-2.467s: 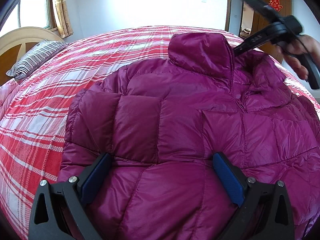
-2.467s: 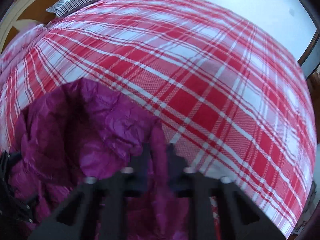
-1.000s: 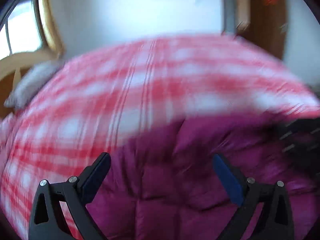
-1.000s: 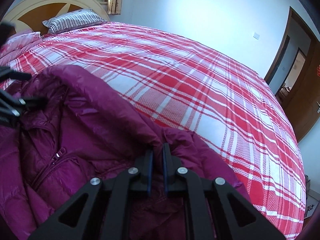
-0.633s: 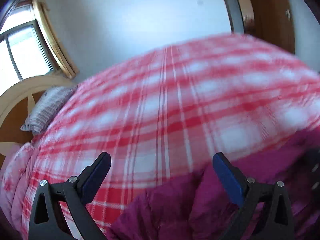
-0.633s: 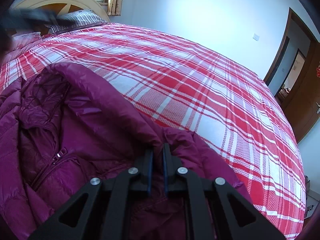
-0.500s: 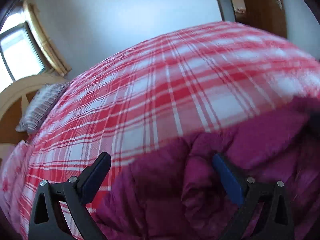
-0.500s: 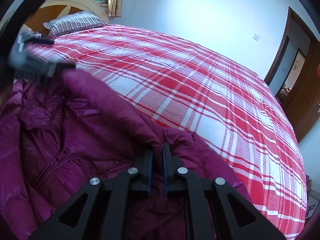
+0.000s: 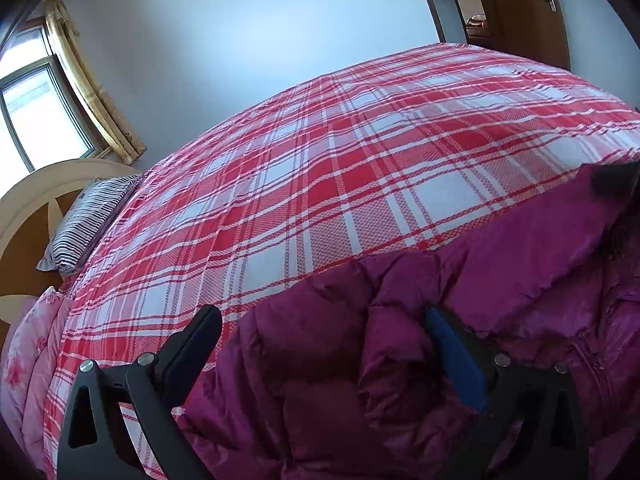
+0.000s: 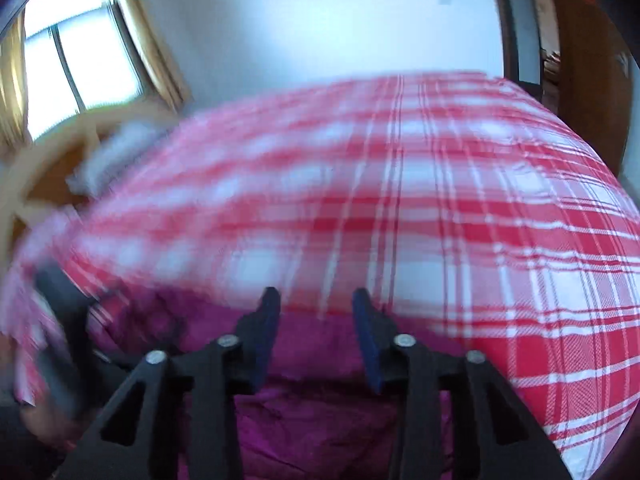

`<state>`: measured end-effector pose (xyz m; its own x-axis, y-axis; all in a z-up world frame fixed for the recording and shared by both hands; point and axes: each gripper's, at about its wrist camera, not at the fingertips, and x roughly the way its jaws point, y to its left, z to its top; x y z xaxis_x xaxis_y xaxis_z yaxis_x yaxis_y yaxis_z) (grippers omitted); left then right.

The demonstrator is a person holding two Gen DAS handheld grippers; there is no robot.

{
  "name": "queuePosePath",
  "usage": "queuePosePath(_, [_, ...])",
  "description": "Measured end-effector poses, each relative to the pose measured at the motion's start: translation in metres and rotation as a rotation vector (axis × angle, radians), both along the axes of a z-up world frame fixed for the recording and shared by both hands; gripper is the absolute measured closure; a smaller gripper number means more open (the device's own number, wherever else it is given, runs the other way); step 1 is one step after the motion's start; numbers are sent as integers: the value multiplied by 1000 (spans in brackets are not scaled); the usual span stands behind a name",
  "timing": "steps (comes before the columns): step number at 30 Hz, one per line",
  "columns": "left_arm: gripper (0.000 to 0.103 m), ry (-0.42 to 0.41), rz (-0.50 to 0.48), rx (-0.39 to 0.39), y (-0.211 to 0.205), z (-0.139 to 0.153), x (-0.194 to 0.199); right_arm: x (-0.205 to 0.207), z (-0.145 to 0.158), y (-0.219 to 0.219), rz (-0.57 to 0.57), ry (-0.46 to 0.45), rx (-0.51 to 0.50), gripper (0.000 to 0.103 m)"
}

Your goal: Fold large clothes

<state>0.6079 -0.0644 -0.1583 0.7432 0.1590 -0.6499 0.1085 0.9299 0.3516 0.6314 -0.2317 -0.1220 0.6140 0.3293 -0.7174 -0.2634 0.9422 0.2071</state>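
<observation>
The jacket (image 9: 400,380) lies bunched on the bed (image 9: 340,168), at the near edge of the plaid cover. The left gripper (image 9: 320,344) hangs over it with its fingers spread wide, gripping nothing. That sharp view alone shows the striped pillow (image 9: 90,220) by the headboard (image 9: 28,208) and a dark tip at the jacket's right edge (likely the other gripper). The right view is blurred; the right gripper (image 10: 316,316) is parted there, empty, above the jacket (image 10: 320,400).
</observation>
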Motion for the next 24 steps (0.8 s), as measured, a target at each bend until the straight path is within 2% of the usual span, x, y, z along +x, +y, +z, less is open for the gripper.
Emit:
queuePosePath(1, [1,-18,-5,-22,0,10,-5,2,-10,4,5,31,-26,77])
queuePosePath(3, [1,-70,-18,-86,-1,33,-16,-2,-32,12,2,71,-97,78])
queuePosePath(6, [1,-129,-57,-220,-10,73,-24,-18,-46,17,20,17,-167,79])
queuePosePath(9, [1,-71,-144,-410,-25,88,-20,-18,-45,12,14,2,-167,79])
queuePosePath(11, [1,-20,-168,-483,-33,81,-14,-19,-47,11,11,-4,-162,79])
queuePosePath(14, [1,60,-143,-502,-35,51,-1,-19,-49,7,8,-18,-123,79])
queuePosePath(17, [1,142,-44,-463,-28,15,15,-21,-49,4,3,-25,-88,79])
queuePosePath(18, [1,169,-11,-488,-21,4,20,-21,-50,4,3,-26,-83,79])
queuePosePath(21, [1,211,35,-512,-13,-13,27,-19,-51,3,1,-26,-61,79])
queuePosePath(24, [1,217,46,-447,-21,-22,27,-19,-52,3,4,-22,-53,79])
